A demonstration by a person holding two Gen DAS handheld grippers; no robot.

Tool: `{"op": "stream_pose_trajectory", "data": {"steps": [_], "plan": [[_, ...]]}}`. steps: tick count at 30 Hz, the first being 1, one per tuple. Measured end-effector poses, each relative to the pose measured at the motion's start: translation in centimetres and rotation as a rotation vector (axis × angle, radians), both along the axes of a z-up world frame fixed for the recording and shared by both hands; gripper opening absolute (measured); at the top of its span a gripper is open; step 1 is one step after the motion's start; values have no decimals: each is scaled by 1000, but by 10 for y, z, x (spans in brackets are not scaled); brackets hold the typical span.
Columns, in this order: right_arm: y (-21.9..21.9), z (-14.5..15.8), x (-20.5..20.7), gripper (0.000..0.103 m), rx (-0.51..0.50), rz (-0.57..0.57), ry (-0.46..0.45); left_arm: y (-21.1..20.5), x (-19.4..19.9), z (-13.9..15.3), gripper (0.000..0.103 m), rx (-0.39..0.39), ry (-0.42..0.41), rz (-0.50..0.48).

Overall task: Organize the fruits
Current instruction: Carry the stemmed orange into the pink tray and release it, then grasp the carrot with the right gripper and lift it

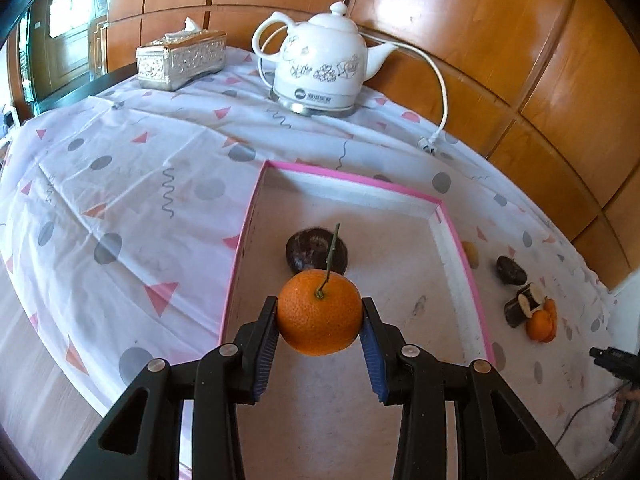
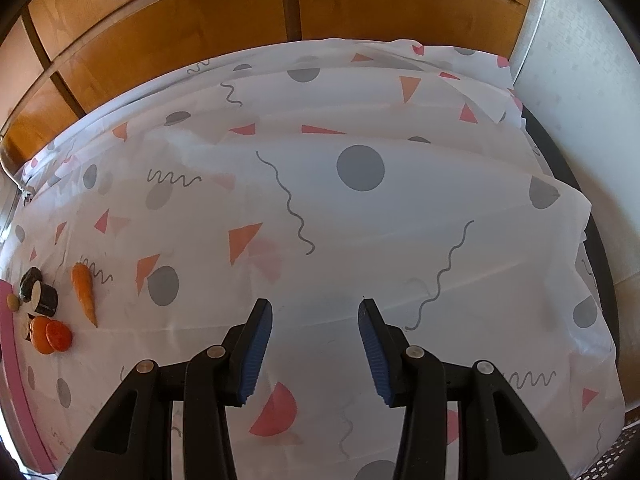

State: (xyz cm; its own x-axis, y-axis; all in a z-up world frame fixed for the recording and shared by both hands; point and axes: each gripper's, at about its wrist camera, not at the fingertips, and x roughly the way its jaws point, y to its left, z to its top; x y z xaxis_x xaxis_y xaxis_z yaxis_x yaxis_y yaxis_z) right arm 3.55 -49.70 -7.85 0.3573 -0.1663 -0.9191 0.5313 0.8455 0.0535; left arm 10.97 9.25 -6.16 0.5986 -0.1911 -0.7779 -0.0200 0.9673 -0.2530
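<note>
- A white cloth printed with grey dots, pink triangles and squiggles (image 1: 132,168) covers the tabletop; glossy orange-brown wooden wall panels (image 1: 500,32) stand behind it.
- At 12 o'clock in the left wrist view stand a white ceramic electric kettle with a flower pattern (image 1: 320,68), its white cord (image 1: 438,92) trailing to 2 o'clock, and at 11 o'clock a silver embossed tissue box (image 1: 180,60).
- Only the left wrist view shows the inside of the shallow pink-rimmed white box (image 1: 460,256), with a dark brown round fruit (image 1: 308,250) lying in it.
- Only the right wrist view shows an orange carrot (image 2: 84,292) at 9 o'clock, beside dark cut pieces with white faces (image 2: 42,294) and orange halved fruit (image 2: 50,334); a pink edge sits at the left border.
- The left tool (image 1: 320,316) is clamped on a round orange tangerine with a green stem (image 1: 319,314), its blue pads pressing both sides; the fruit hangs over the box, just on the near side of the dark fruit.
- The right tool (image 2: 316,312) has its jaws apart with nothing between them, over bare cloth, well apart from the carrot group.
</note>
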Motion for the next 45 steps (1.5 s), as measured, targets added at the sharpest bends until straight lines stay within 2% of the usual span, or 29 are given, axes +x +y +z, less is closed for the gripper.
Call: {"op": "stream_pose_trajectory", "data": {"steps": [5, 13, 20, 27, 31, 34, 45], "plan": [[6, 2, 1, 45, 6, 27, -13, -3, -5, -9, 44, 14, 10, 12], [31, 2, 12, 45, 39, 134, -40, -3, -19, -6, 45, 53, -15, 31], [55, 1, 24, 45, 65, 227, -65, -1, -34, -2, 55, 49, -23, 55], [94, 11, 34, 45, 21, 410, -137, -9, -44, 7, 61, 77, -61, 39], [114, 14, 41, 45, -4, 489, -148, -11, -47, 8, 61, 74, -60, 34], [125, 11, 53, 40, 2, 514, -144, -9, -51, 9, 62, 70, -57, 39], [158, -8, 100, 40, 43, 528, -119, -4, -68, 20, 66, 74, -79, 47]]}}
